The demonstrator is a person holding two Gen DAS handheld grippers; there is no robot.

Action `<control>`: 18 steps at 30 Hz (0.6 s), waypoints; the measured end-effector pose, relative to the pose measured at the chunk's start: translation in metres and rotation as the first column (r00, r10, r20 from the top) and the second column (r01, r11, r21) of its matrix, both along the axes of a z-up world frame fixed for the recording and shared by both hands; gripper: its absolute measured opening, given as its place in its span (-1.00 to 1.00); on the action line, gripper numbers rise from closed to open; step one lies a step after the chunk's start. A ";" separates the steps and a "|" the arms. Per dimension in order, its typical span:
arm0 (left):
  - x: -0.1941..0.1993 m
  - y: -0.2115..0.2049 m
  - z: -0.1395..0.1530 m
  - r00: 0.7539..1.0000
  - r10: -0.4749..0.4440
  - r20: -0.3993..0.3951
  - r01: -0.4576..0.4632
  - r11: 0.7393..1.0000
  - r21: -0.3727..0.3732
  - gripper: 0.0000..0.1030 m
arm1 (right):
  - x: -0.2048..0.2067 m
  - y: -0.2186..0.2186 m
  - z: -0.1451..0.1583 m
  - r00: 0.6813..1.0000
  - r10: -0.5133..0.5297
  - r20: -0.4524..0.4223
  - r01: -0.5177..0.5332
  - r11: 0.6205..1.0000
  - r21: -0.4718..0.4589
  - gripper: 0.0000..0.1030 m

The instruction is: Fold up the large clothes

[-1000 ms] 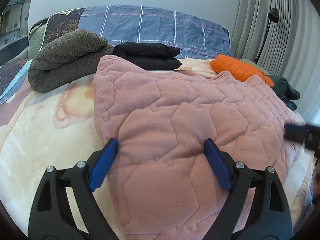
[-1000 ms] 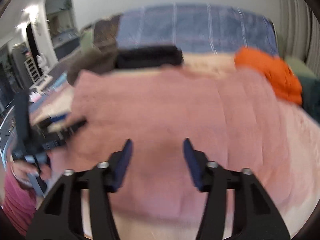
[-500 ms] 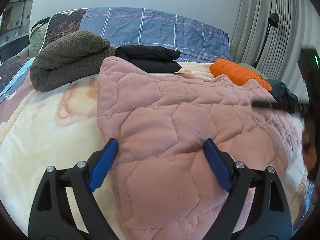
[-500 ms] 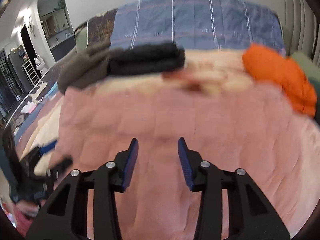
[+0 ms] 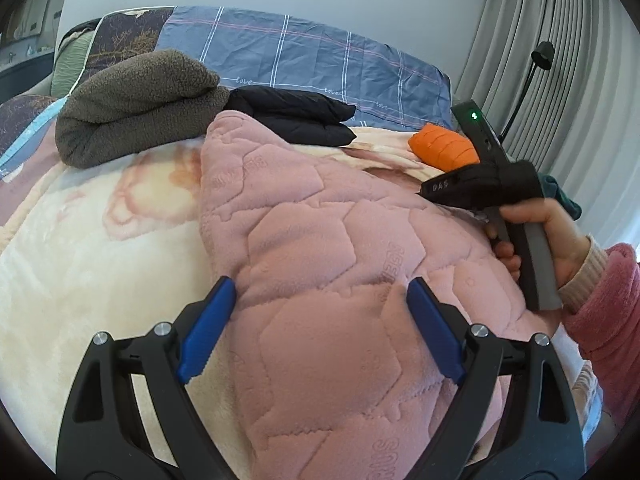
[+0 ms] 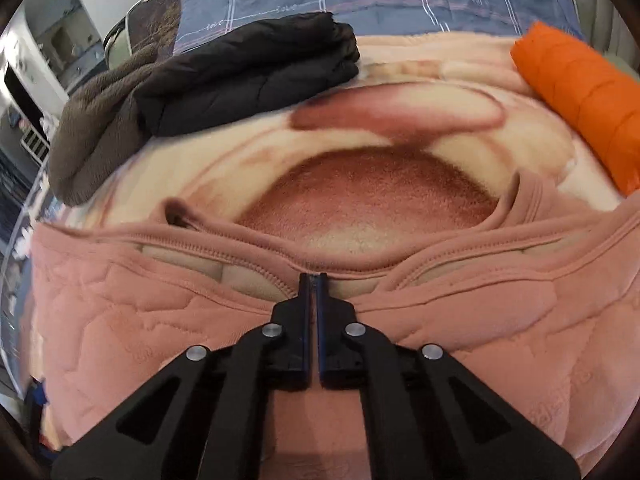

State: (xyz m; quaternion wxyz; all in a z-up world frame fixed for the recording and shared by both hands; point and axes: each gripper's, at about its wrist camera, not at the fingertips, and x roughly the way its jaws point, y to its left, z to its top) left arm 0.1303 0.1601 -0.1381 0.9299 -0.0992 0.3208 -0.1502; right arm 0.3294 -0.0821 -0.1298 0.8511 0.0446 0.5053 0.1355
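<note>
The pink quilted garment (image 5: 340,280) lies spread across the cream blanket (image 5: 100,260) on the bed, filling the centre and lower part of both views. In the right wrist view the right gripper (image 6: 314,284) sits at the centre of the frame with its jaws shut flat together, their tips at the stitched edge of the garment near the collar (image 6: 280,268). Whether a fold of cloth is actually caught between the tips cannot be told. The left gripper (image 5: 320,330) holds its jaws wide, straddling the lower left corner of the garment without pressing it.

To do this step well, the right jaws should bite both layers of the edge before lifting. The left gripper should then close on its own corner so the 2 points rise together and the fold lands straight. A thin pinch on fleece this thick could slip.

Against the frame 1 second earlier, the right jaws were about half open over the middle of the garment; now they are shut at its far edge. The person's hand (image 5: 552,232), barely visible at the right edge of the left wrist view then, is now plainly in view at the right. The left gripper's jaws are unchanged. The folded grey fleece (image 5: 136,104), black jacket (image 5: 292,120) and orange jacket (image 5: 444,148) rest beyond it as before.
</note>
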 end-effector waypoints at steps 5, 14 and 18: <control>-0.001 0.000 0.000 1.000 0.003 0.001 -0.003 1.000 0.006 0.72 | -0.003 0.000 -0.001 1.000 0.000 0.031 0.001 1.000 -0.018 -0.98; 0.011 0.028 -0.016 0.992 0.016 -0.126 -0.035 0.988 -0.147 0.89 | -0.069 -0.025 0.049 0.974 -0.068 0.218 0.073 0.997 -0.015 -0.51; 0.015 0.037 -0.022 0.987 0.004 -0.163 -0.040 0.975 -0.219 0.89 | -0.106 -0.027 0.071 0.965 -0.001 0.261 0.015 0.999 -0.049 -0.51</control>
